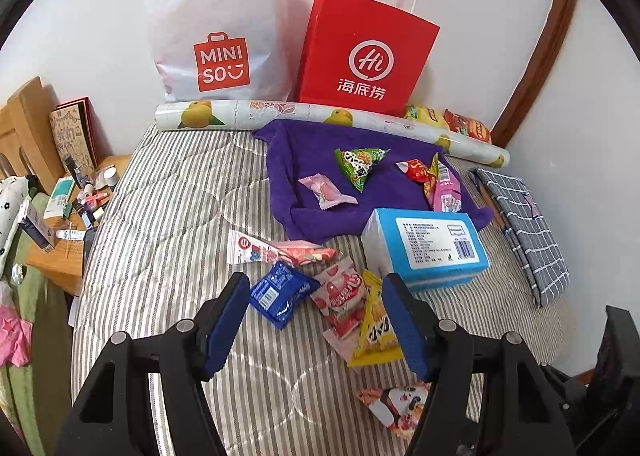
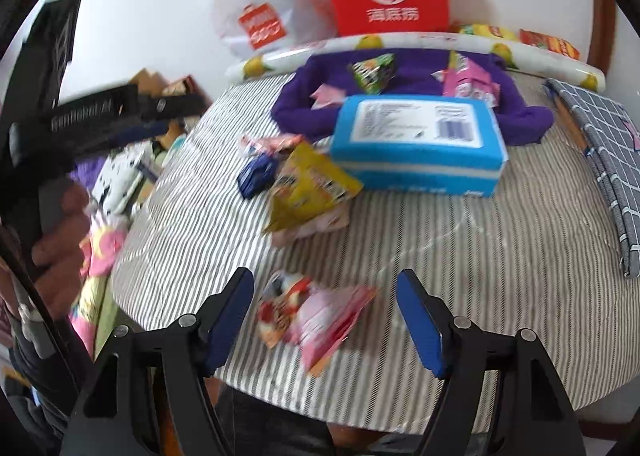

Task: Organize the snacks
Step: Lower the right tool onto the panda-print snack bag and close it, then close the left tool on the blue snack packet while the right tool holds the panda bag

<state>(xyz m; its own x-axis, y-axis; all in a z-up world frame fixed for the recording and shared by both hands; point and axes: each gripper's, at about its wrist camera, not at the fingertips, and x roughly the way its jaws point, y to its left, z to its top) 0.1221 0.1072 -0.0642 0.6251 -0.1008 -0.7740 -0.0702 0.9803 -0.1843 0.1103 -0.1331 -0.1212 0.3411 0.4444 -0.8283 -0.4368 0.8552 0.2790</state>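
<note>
the snacks split two ways: several wrappers lie gathered on the purple cloth, apparently the collecting spot, while a blue packet, a strawberry pack and a yellow pack lie loose on the striped cover. the left gripper hangs over these, jaws apart, empty. the right gripper straddles a panda packet, jaws apart, not pressing. the red bag and white bag stand behind; their contents are hidden.

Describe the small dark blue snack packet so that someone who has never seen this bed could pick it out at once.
Start from the big light blue box on the striped bedspread, just in front of the purple cloth. Look left of it, past the strawberry packet, to the dark blue packet. It is the only dark blue wrapper among pink, red and yellow ones.
</note>
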